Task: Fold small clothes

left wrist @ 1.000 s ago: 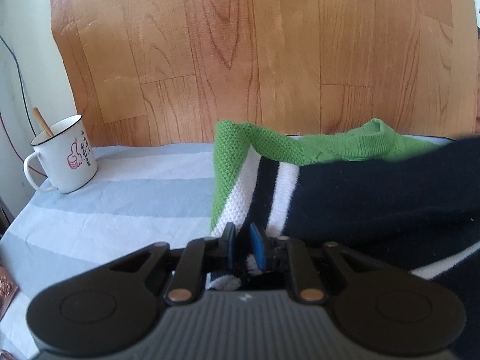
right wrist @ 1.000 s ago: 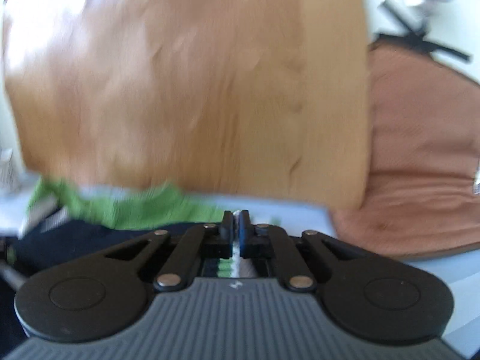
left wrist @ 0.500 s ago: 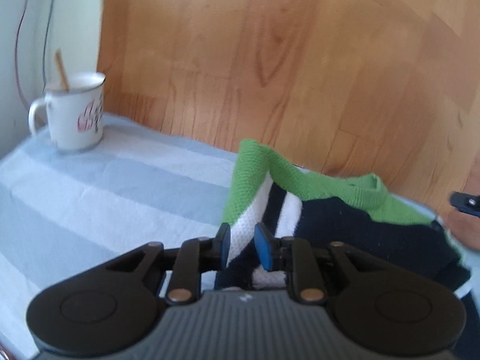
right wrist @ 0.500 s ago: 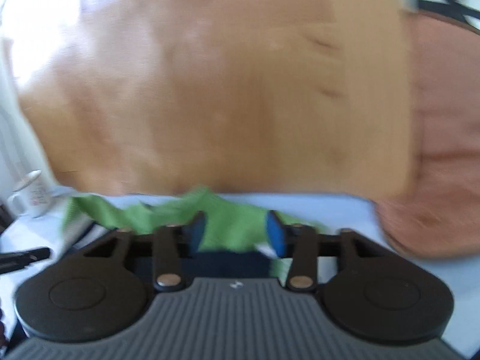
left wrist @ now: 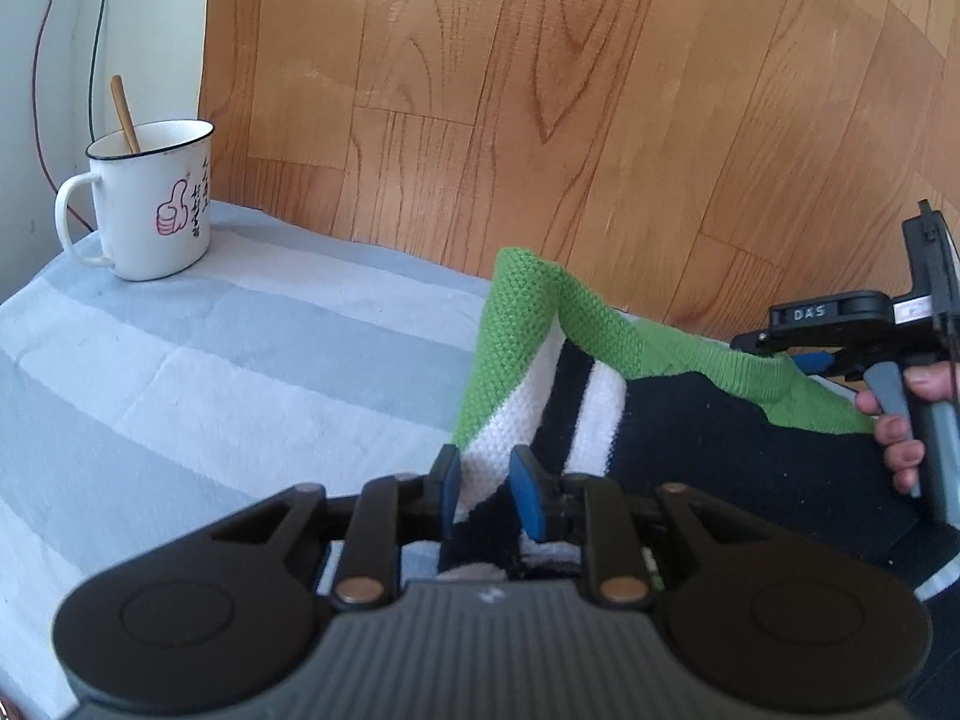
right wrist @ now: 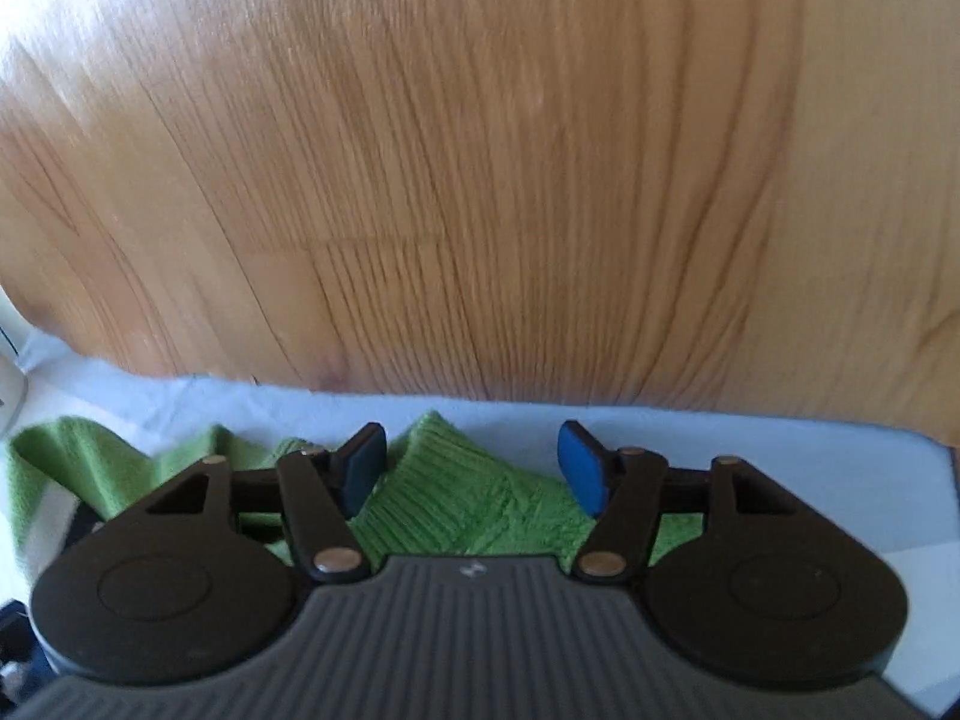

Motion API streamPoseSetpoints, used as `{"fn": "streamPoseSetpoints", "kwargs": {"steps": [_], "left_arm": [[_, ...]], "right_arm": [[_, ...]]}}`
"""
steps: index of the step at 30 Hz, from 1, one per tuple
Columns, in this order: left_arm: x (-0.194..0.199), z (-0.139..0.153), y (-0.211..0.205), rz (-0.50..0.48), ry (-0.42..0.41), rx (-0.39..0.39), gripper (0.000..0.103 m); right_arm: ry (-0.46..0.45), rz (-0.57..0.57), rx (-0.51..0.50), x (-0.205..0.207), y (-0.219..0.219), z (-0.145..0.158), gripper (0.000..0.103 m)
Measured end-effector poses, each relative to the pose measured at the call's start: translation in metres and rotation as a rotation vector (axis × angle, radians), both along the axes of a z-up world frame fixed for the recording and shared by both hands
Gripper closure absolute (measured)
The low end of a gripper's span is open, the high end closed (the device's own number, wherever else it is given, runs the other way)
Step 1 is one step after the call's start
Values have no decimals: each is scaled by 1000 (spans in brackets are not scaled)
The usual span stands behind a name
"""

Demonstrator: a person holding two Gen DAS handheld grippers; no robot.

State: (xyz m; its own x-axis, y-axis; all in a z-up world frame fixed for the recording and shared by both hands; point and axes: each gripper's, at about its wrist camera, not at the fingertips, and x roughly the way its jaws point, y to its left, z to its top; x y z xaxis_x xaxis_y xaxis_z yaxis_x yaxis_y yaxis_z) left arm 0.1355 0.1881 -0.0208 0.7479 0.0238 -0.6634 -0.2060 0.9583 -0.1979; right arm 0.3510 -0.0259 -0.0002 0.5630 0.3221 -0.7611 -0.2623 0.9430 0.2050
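Observation:
A small knit sweater [left wrist: 708, 420], navy with white stripes and green trim, lies on the blue-striped cloth [left wrist: 210, 360]. Its green sleeve edge [left wrist: 522, 312] stands up in a peak. My left gripper [left wrist: 483, 489] is open, its blue pads either side of the white-and-navy striped part without pinching it. My right gripper [right wrist: 471, 471] is open wide just above the sweater's green ribbed part [right wrist: 462, 498]. The right gripper also shows in the left wrist view [left wrist: 840, 336], held by a hand at the sweater's far right.
A white enamel mug [left wrist: 150, 210] with a wooden stick in it stands at the back left of the cloth. Wood-grain floor [left wrist: 540, 90] lies beyond the table's far edge. Cables hang by the wall at the left.
Both grippers have opened: the left let go of the striped part and drew back a little; the right went from shut to wide open over the green part.

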Motion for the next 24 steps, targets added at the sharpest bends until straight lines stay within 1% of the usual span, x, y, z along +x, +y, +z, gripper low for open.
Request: {"fn": "streamPoseSetpoints", "kwargs": {"steps": [1, 2, 3, 5, 7, 9, 11, 13, 14, 16, 18, 19, 20, 22, 23, 24], "left_arm": [[0, 0, -1, 0, 0, 5, 83], [0, 0, -1, 0, 1, 9, 83], [0, -1, -1, 0, 1, 12, 83], [1, -1, -2, 1, 2, 17, 83], [1, -1, -2, 4, 3, 20, 83], [1, -1, -1, 9, 3, 13, 83], [1, -1, 2, 16, 2, -6, 83], [-1, 0, 8, 25, -7, -44, 83], [-3, 1, 12, 29, -17, -68, 83], [-7, 4, 18, 40, -42, -108, 80], [-11, 7, 22, 48, -63, -132, 78], [-13, 8, 22, 49, -70, -143, 75], [-14, 10, 23, 49, -77, -156, 73], [-20, 14, 27, 54, -96, -180, 66], [-23, 17, 28, 61, -108, -185, 65], [-26, 20, 30, 73, -119, -186, 63]], "right_arm": [[6, 17, -16, -2, 2, -1, 41], [-5, 39, -30, -5, 4, -1, 62], [-15, 68, -41, -8, 7, 1, 75], [-45, 96, -77, -19, 11, 8, 83], [-94, 106, -75, -33, 8, 21, 84], [-138, 101, -27, -49, 0, 39, 85], [-198, 106, 20, -74, -11, 62, 85], [-269, 150, 49, -113, -19, 84, 85], [-318, 186, 49, -139, -22, 94, 85], [-404, 267, 56, -187, -29, 103, 85], [-448, 312, 55, -237, -39, 104, 85], [-470, 324, 47, -261, -44, 102, 85], [-492, 333, 34, -285, -49, 97, 85], [-521, 354, -2, -328, -60, 82, 85], [-515, 365, -12, -342, -65, 74, 85], [-491, 379, -22, -357, -69, 65, 85]]}}
